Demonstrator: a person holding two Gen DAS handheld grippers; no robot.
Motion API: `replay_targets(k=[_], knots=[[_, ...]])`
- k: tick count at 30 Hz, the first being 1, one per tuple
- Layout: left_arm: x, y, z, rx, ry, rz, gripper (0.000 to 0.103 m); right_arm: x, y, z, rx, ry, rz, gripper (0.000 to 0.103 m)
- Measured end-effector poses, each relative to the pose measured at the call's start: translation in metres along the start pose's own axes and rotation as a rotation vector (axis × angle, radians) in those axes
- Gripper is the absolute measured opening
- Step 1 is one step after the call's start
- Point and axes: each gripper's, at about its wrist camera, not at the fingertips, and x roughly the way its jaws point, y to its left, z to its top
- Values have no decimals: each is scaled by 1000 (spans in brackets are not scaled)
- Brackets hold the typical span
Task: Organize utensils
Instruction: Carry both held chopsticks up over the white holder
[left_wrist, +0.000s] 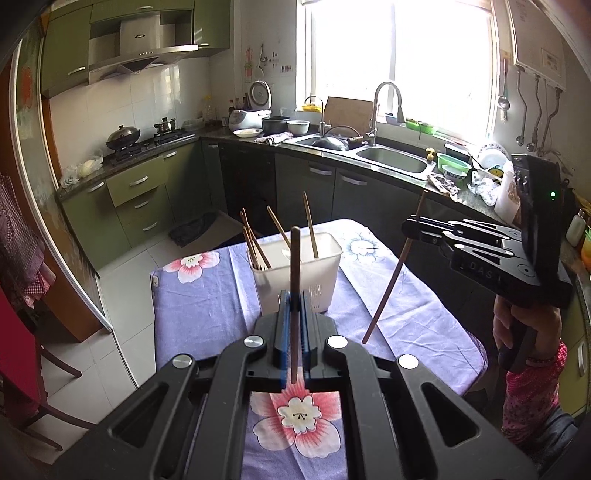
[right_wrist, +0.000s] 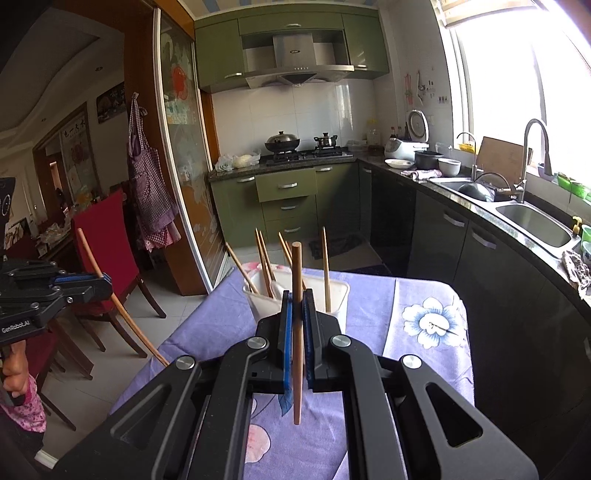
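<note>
The right gripper (right_wrist: 297, 314) clamps an upright light wooden chopstick (right_wrist: 297, 332) between blue-padded fingers (right_wrist: 287, 325), before a white plastic utensil holder (right_wrist: 341, 295).

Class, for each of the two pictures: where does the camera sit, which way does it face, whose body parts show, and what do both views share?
Left wrist: on the left gripper, facing the bin, the sink and the window; the right gripper and hand show.
Right wrist: on the right gripper, facing the bin and stove; the left gripper and hand show.
Shared: bin, purple tablecloth, each gripper shut on a chopstick.
</note>
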Motion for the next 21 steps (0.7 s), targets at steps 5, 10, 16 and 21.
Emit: replay_targets(k=[5, 10, 16, 21], knots=[[2, 1, 41, -7, -85, 9, 5, -23, 0, 51, -4, -92, 1, 6], [14, 2, 76, -14, -169, 25, 5, -30, -6, 100, 4, -186, -12, 6], [53, 9, 102, -33, -210, 46, 5, 3, -18, 130, 24, -207, -22, 6], [89, 16, 107, -42, -201, 70, 5, 49, -29, 131, 40, -170, -29, 6]])
